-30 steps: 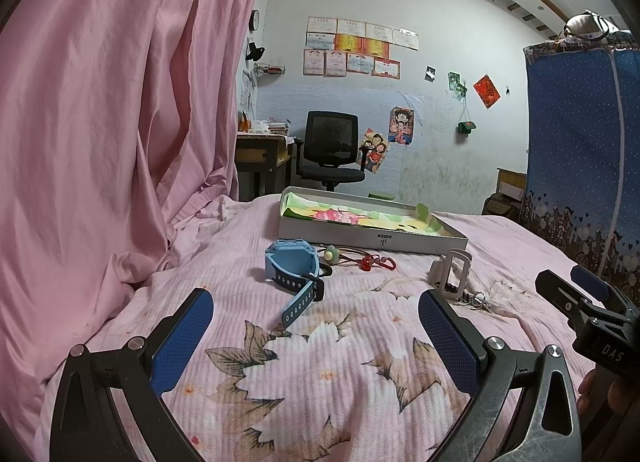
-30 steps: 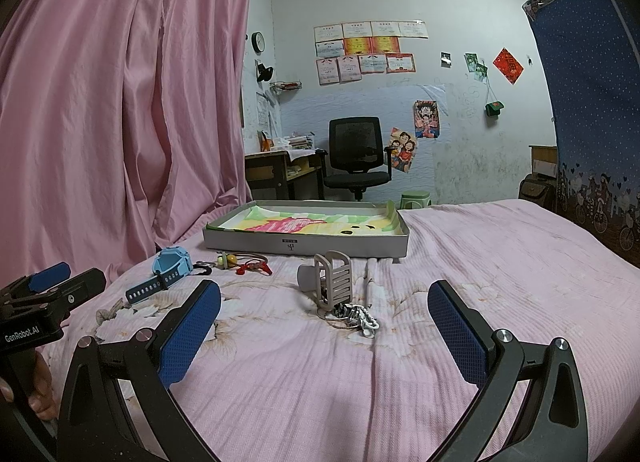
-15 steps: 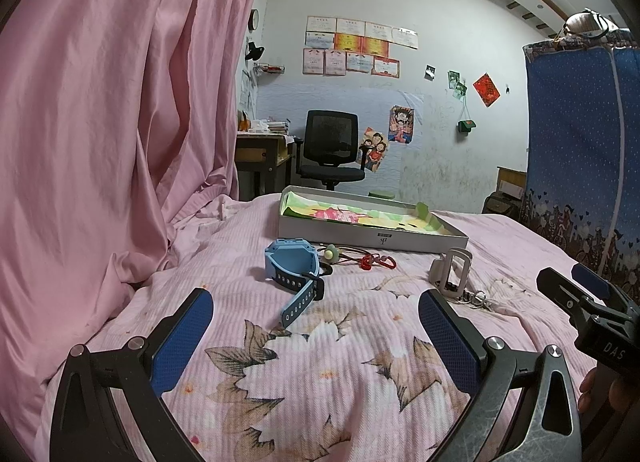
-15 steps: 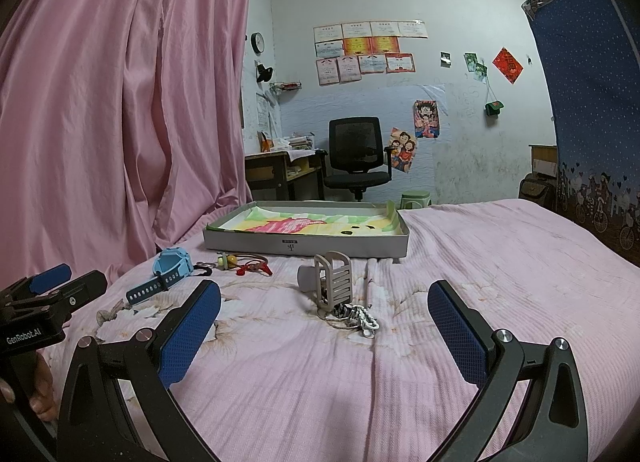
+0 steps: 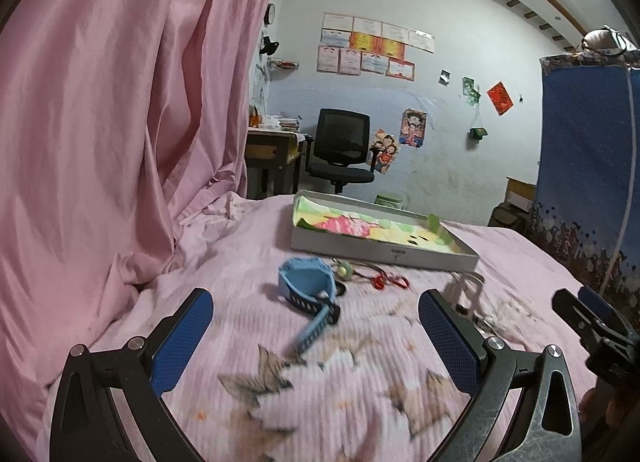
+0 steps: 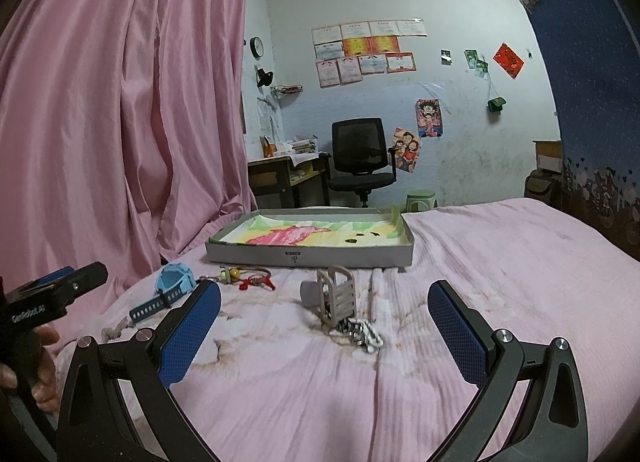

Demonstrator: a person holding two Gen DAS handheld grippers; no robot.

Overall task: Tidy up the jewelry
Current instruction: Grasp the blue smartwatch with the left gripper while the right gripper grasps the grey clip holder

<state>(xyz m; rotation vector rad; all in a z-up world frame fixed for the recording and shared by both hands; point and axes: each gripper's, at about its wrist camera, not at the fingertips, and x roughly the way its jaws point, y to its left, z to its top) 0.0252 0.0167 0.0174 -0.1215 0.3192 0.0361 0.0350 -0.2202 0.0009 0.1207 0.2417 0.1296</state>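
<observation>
A shallow grey box [image 5: 384, 252] [image 6: 308, 254] with a colourful lining lies on the pink bed. In front of it sit a blue watch [image 5: 308, 286] [image 6: 174, 282], a red-and-green cord bracelet [image 5: 376, 280] [image 6: 250, 280], a grey hair clip [image 6: 334, 296] [image 5: 466, 288] and a silver chain [image 6: 362, 334]. My left gripper [image 5: 316, 336] is open, low over the bed, with the watch just ahead between its fingers. My right gripper [image 6: 324, 336] is open too, the clip and chain lying ahead of it. Neither holds anything.
A pink curtain [image 5: 120, 121] hangs along the left side of the bed. A blue wardrobe cover [image 5: 588, 181] stands at the right. Beyond the bed are a black office chair [image 6: 360, 161] and a desk [image 6: 280, 173]. A hand [image 6: 40, 378] grips the left tool's handle.
The left gripper has moved forward towards the watch, whose view is now blurred by motion. The right gripper has edged closer to the clip and chain. Both stay open.
</observation>
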